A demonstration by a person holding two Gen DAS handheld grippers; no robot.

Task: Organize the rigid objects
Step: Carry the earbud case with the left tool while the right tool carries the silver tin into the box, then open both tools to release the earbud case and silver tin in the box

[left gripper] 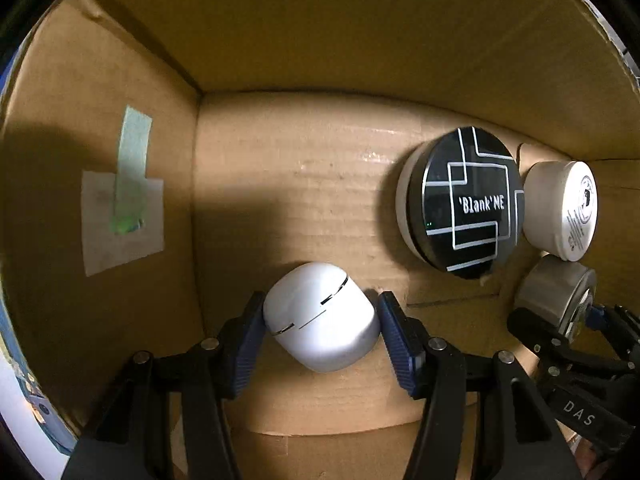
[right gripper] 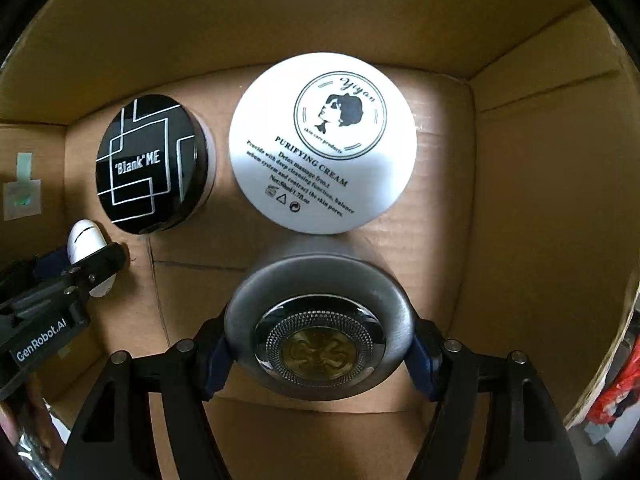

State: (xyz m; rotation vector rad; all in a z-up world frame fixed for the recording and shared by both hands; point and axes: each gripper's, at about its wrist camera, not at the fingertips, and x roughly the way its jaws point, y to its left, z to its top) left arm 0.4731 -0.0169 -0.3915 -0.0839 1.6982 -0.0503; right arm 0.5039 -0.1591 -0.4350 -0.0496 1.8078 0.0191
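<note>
A: Box (left gripper: 320, 60) check: left claw (left gripper: 322, 316) is pinching the white case (left gripper: 320, 320), pads on both its sides, down near the floor, left of the black compact (left gripper: 460, 200).

B: And the right claw (right gripper: 320, 344)? It's clamped around the grey jar (right gripper: 320, 320), just on the near side of the white cream jar (right gripper: 324, 144), right of the compact. Looks like both just need setting down.

Compact (right gripper: 150, 164) left of cream jar (right gripper: 322, 148), inside box (right gripper: 520, 200).
</note>
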